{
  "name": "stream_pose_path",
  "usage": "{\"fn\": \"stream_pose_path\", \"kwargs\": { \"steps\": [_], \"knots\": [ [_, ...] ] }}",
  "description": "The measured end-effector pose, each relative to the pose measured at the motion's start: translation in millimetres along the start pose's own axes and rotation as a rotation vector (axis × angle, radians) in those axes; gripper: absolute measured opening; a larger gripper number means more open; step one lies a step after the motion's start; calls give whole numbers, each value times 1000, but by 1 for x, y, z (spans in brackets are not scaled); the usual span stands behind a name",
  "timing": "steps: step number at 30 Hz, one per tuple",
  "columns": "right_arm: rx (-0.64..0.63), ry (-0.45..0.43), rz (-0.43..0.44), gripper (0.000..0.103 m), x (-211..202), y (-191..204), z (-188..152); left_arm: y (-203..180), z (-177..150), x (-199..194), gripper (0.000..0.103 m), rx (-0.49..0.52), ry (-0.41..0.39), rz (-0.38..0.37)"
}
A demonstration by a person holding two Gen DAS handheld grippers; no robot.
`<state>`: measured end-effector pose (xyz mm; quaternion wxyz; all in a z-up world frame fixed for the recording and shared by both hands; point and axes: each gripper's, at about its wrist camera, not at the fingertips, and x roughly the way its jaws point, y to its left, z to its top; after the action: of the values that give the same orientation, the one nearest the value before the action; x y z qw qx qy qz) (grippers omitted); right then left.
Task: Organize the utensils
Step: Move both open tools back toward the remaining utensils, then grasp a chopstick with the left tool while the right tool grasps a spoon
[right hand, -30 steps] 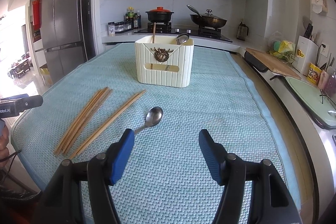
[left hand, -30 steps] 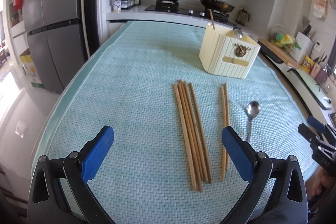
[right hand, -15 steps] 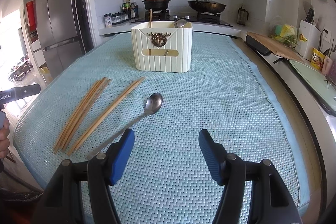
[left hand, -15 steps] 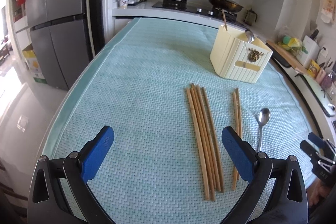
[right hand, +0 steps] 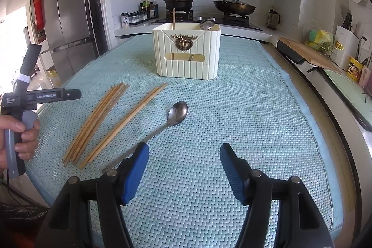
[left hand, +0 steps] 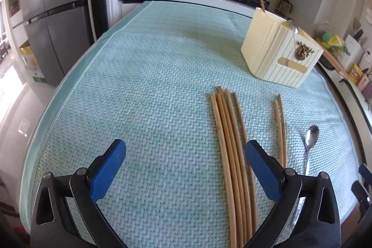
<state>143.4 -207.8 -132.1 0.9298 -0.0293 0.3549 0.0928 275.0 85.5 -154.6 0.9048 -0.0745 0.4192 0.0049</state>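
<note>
The step in hand is judged to be the approach to the loose utensils, with nothing yet picked up. The left gripper [left hand: 186, 166] is held with its jaws released and empty above the mat [left hand: 151, 85] covering the surface; the bundle of chopsticks [left hand: 230, 143] runs between the fingers, close beside the right-hand one, not touched. The right gripper [right hand: 183, 162] is likewise spread wide and empty, with the handle end of the spoon [right hand: 173, 116] hidden behind its left finger; contact cannot be told. A separate pair of chopsticks [right hand: 126, 121] is seen lying between bundle and spoon, well apart from each. The cream holder [right hand: 187, 52] stands upright farther back on the mat, already containing one stick and one spoon. The next move is expected to require the left jaws to be lowered and centred over the bundle, then clenched across it. The chopsticks are slim, pale wood, roughly parallel; the spoon is polished metal, bowl upward.
</note>
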Motion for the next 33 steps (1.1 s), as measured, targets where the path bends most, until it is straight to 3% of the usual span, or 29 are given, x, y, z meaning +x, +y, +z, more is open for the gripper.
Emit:
{"fn": "stream_pose_path", "kwargs": {
  "steps": [13,25,29,33],
  "knots": [
    [-10,7,18,65,0,4,2,-14,7,43,102,76,53,89],
    [-9,21,20,65,4,4,1,-13,5,57,102,101,87,109],
    [13,62,47,65,16,2,3,-9,5,57,102,96,88,99],
    [57,163,98,65,47,4,9,-7,5,58,102,88,84,90]
  ]
}}
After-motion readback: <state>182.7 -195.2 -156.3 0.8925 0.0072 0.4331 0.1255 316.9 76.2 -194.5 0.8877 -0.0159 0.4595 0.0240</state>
